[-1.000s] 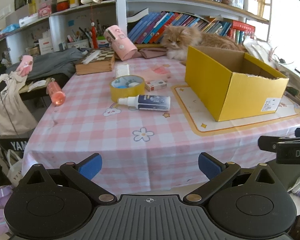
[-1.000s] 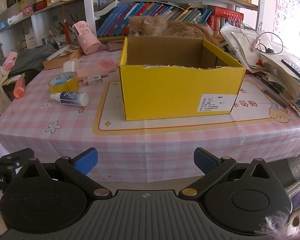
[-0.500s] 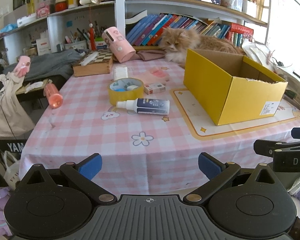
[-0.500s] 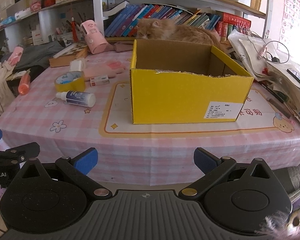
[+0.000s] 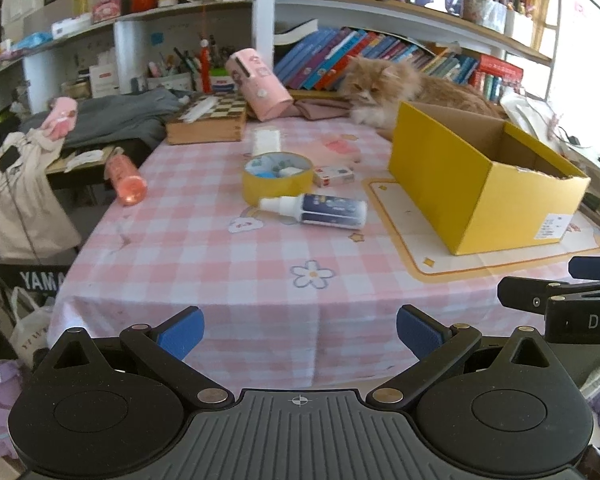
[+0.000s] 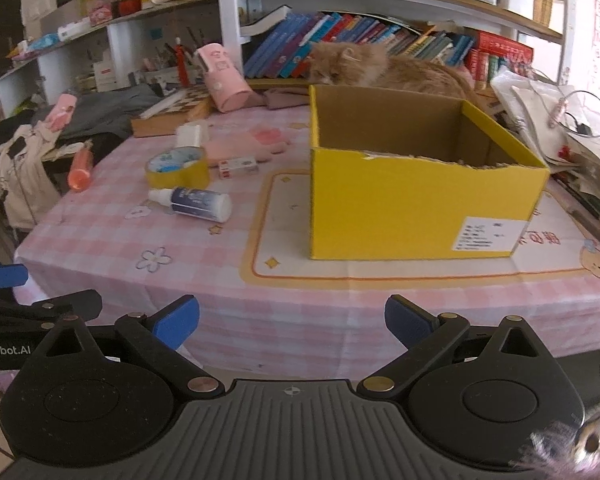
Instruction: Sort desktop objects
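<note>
Box (image 6: 420, 208) label square-on, right wrist only

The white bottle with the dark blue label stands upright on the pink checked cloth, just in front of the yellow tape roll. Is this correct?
Not quite. The white bottle is lying on its side, not upright, as the left wrist view shows. The rest holds: it lies on the pink checked cloth, just in front of the yellow tape roll.
</note>
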A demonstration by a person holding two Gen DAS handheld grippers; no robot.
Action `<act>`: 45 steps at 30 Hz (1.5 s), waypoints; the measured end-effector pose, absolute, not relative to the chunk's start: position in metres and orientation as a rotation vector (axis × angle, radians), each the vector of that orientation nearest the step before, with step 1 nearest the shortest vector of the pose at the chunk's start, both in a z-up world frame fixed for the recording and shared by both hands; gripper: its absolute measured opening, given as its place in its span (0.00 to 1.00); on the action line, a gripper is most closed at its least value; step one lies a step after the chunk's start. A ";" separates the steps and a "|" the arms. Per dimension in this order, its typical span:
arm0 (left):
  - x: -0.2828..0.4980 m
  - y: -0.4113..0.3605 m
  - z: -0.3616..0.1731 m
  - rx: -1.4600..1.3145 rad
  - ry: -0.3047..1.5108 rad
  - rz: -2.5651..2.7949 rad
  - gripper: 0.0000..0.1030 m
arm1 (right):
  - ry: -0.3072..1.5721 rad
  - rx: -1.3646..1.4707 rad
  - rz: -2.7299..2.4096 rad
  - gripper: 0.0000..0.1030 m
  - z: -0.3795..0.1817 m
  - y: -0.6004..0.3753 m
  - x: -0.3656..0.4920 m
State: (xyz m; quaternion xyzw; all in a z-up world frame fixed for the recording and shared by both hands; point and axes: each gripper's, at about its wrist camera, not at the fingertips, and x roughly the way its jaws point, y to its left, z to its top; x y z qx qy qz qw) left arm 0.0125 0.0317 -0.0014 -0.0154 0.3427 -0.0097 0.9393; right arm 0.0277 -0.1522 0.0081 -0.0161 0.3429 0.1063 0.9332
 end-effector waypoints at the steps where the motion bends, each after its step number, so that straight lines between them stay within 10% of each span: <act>1: 0.012 0.035 -0.001 -0.035 0.698 -0.010 1.00 | 0.700 -0.034 0.225 0.98 0.008 -0.150 0.029; 45: 0.179 0.092 0.004 -0.040 0.746 0.046 1.00 | 0.794 -0.234 0.518 0.90 -0.028 -0.039 0.182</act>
